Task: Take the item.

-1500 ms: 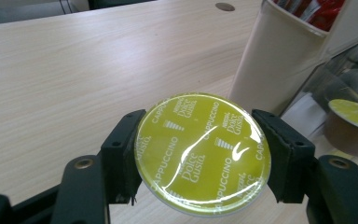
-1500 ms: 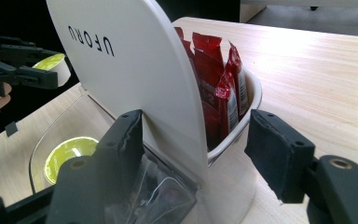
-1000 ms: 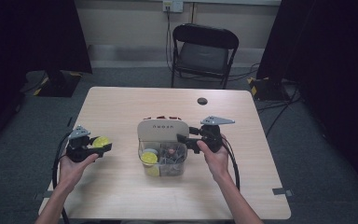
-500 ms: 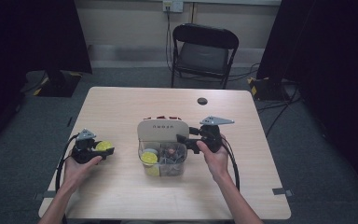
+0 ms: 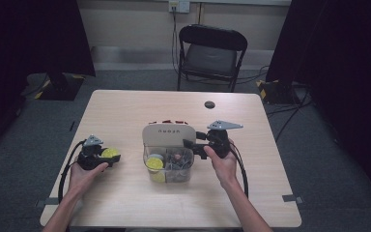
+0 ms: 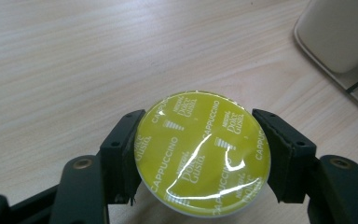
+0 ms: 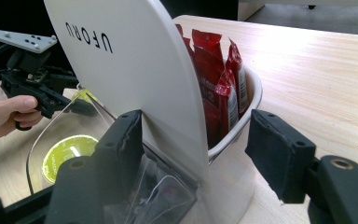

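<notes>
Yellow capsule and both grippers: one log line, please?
left gripper: shut on yellow capsule | right gripper: around organiser box wall, grip unclear

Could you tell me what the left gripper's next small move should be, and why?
Probably open the jaws to release the yellow capsule. The left gripper is shut on it low over the table, apart from the organiser box that the right gripper steadies.

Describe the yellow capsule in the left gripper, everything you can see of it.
The capsule is a round coffee pod with a glossy yellow-green foil lid printed over and over with "Cappuccino" and "Dolce Gusto" in white. A pale rim shows under the foil's lower edge. The left gripper is shut on it, one black jaw on each side, foil facing the camera. It sits low over the wooden table, left of the box; whether it touches the table can't be told.
</notes>
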A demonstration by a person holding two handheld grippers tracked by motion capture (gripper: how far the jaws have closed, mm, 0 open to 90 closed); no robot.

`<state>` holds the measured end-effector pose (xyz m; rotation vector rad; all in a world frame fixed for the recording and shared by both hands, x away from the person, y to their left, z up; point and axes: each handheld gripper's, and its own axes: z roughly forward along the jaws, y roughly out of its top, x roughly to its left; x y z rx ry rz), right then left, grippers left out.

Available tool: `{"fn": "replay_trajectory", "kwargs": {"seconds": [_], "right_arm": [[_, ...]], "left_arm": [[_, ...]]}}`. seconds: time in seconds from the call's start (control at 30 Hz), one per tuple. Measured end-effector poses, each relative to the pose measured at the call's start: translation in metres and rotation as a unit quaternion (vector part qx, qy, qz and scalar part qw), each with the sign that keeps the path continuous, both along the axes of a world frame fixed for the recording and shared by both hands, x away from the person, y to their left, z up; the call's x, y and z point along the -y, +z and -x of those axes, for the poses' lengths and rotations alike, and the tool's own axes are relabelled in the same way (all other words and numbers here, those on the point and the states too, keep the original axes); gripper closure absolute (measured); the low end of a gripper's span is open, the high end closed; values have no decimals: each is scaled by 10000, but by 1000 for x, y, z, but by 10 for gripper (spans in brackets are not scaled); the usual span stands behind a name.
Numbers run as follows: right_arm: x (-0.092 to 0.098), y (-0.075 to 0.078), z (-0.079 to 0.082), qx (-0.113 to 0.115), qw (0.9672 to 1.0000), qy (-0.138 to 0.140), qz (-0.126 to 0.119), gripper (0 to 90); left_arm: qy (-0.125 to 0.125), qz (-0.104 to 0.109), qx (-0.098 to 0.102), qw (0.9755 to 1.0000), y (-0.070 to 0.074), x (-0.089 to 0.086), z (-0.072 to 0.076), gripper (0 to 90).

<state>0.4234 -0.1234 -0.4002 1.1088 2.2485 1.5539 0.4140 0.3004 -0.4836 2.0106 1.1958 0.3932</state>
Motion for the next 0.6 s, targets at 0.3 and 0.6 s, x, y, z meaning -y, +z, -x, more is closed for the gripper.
{"fn": "replay_trajectory", "kwargs": {"seconds": [0.3, 0.6], "right_arm": [[0, 0, 0, 3, 10000, -9, -4, 358], [0, 0, 0, 2, 10000, -11, -5, 358]], "left_arm": [[-49, 21, -29, 10000, 0, 2, -1, 227], [6, 273, 151, 9995, 9, -5, 6, 185]]}}
